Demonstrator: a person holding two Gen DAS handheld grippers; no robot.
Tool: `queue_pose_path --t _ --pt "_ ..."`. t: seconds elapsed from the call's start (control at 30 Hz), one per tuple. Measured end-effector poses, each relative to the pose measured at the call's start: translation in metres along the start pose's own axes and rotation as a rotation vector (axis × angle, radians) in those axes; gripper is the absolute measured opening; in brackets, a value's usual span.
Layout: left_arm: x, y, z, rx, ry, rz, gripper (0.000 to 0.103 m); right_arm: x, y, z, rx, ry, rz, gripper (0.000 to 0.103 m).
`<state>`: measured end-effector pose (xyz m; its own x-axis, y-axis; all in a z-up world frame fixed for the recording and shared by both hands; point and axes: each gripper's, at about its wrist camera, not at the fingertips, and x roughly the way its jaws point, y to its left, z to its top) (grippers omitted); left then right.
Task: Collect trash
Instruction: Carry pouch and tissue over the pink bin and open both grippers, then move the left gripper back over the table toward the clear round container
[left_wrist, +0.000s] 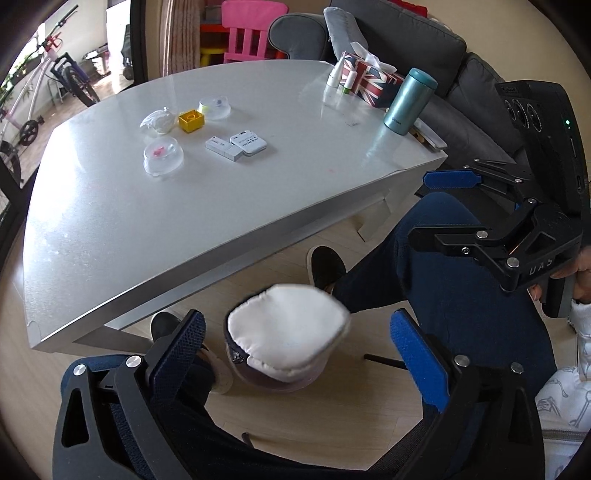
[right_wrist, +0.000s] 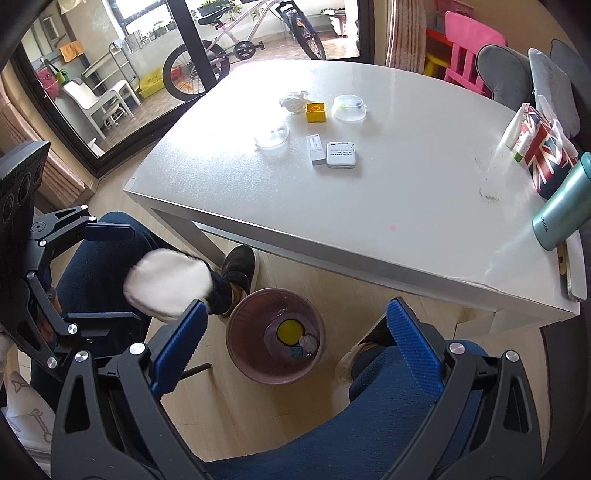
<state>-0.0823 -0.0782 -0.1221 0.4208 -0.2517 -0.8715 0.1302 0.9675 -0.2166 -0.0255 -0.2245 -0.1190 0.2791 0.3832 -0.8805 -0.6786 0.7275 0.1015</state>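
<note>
A white padded round piece (left_wrist: 288, 328) hangs in the air between the open fingers of my left gripper (left_wrist: 299, 354), above a pink-brown bin (left_wrist: 266, 380) on the floor; it touches neither finger. In the right wrist view the same white piece (right_wrist: 166, 284) is beside the left gripper (right_wrist: 99, 273), left of the bin (right_wrist: 275, 336), which holds a yellow round thing and small scraps. My right gripper (right_wrist: 291, 350) is open and empty above the bin. A crumpled white wrapper (left_wrist: 157, 120) lies on the white table (left_wrist: 110, 229).
On the table are two clear lids (left_wrist: 162, 155), a yellow block (left_wrist: 191, 121), two small white boxes (left_wrist: 236, 144), a flag-printed tissue box (left_wrist: 369, 79) and a teal flask (left_wrist: 408, 101). The person's legs and shoes (right_wrist: 236, 273) flank the bin. A sofa stands behind.
</note>
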Motion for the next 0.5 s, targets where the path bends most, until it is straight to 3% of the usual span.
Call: queue_pose_path --t 0.5 --pt "-0.003 0.020 0.006 -0.064 -0.016 0.054 0.096 0.006 0.004 -0.001 -0.002 0.014 0.012 0.097"
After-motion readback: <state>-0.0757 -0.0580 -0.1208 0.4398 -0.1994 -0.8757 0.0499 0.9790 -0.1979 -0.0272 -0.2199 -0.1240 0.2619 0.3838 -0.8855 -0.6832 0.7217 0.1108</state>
